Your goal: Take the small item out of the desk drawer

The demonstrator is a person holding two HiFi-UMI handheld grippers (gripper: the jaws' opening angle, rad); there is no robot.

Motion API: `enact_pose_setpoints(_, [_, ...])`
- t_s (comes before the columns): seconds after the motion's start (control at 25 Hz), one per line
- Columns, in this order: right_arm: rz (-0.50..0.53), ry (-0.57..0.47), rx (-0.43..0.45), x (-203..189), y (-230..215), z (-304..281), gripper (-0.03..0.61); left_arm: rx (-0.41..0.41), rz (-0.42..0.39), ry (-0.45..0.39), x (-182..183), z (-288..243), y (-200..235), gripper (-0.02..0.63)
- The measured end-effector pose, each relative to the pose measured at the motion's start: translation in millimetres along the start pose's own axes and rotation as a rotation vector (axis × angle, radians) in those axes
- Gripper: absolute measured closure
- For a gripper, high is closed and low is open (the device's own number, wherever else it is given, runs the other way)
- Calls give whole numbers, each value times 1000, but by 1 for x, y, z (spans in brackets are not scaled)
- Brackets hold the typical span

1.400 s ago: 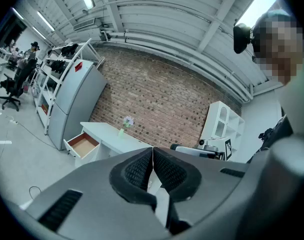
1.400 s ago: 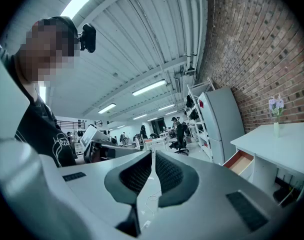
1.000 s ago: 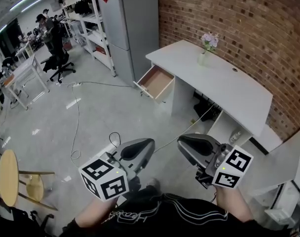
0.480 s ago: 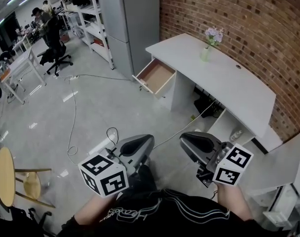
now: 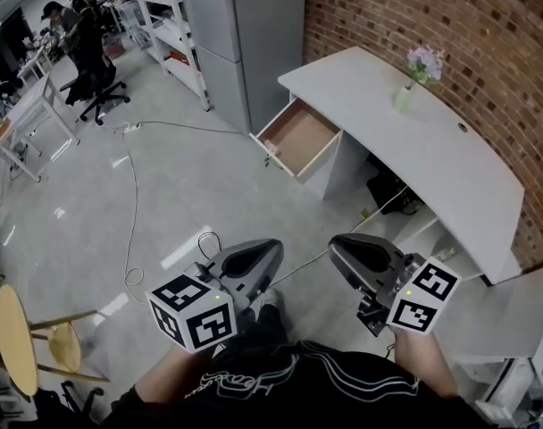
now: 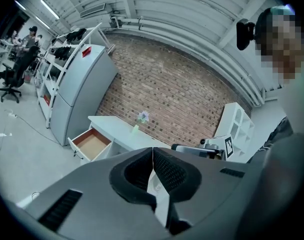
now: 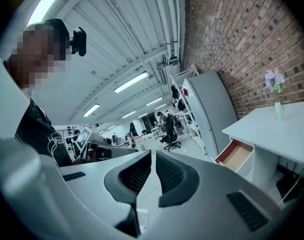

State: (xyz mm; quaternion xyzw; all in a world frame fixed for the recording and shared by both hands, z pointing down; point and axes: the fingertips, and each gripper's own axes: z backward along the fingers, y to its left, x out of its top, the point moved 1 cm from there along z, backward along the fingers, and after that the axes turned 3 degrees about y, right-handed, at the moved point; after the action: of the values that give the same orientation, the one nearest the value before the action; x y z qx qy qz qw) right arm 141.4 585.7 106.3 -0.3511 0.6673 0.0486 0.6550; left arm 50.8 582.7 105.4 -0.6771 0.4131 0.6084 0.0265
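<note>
The white desk [image 5: 414, 159] stands against the brick wall, its wooden drawer [image 5: 298, 138] pulled open at the left end; I cannot make out any item inside it. The drawer [image 6: 92, 143] also shows in the left gripper view and, as a small shape, the drawer [image 7: 237, 155] in the right gripper view. My left gripper [image 5: 270, 253] and right gripper [image 5: 340, 250] are held low in front of the person's body, well short of the desk. Both are shut with nothing between their jaws.
A small vase of flowers [image 5: 413, 77] stands on the desk top. A grey cabinet [image 5: 245, 25] is left of the desk. Cables [image 5: 137, 204] trail over the floor. A wooden stool [image 5: 21, 333] is at lower left; office chairs [image 5: 86, 52] and shelving stand behind.
The view has shifted toward the desk: desk and drawer now sit further right and nearer. Both grippers keep their place in front of the body, still shut.
</note>
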Motion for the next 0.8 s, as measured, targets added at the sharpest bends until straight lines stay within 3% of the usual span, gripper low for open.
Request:
enact_pose_setpoints(0.4, [-87,1,-66,62,-147,-163,522,-9,53,82,90,-84,195,592])
enact_pose_setpoints(0.8, [-141,35,-114,50,-249,-227,520,-3,66,92,104,-152,296,592])
